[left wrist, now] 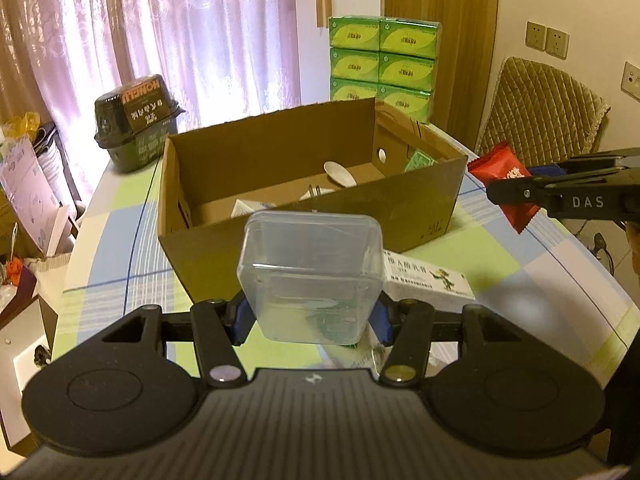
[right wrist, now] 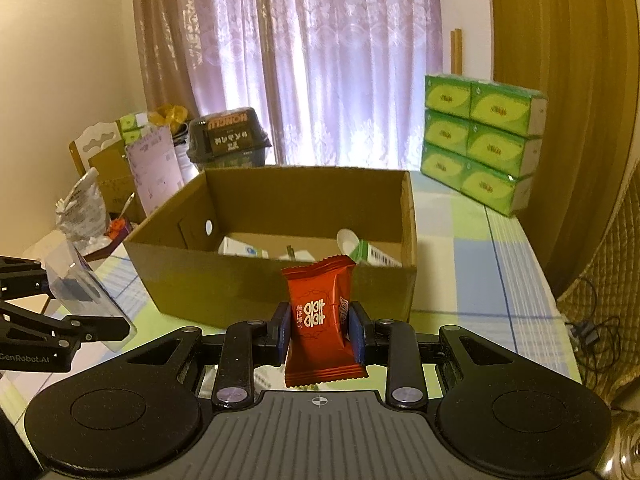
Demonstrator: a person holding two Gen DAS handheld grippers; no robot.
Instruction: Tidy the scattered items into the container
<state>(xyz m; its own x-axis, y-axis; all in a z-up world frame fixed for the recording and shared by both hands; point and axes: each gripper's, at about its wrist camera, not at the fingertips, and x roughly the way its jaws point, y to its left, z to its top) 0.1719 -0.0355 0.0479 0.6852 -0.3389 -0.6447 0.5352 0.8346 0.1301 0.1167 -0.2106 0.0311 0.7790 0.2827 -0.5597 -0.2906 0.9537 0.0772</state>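
We see the right gripper (right wrist: 319, 328) clamped on a red candy packet (right wrist: 320, 320), held upright just before the near wall of an open cardboard box (right wrist: 276, 288). Inside the box lie a white spoon (right wrist: 347, 239) and small cartons. At left, the left gripper (right wrist: 86, 312) holds a clear plastic box (right wrist: 80, 292). Stacked green tissue packs (right wrist: 484, 144) stand behind on the checked tablecloth (right wrist: 480, 280).

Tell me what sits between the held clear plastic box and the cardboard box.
Nothing in the left wrist view: only bare checked tablecloth shows between the clear plastic box and the cardboard box. A white medicine carton lies off to the right.
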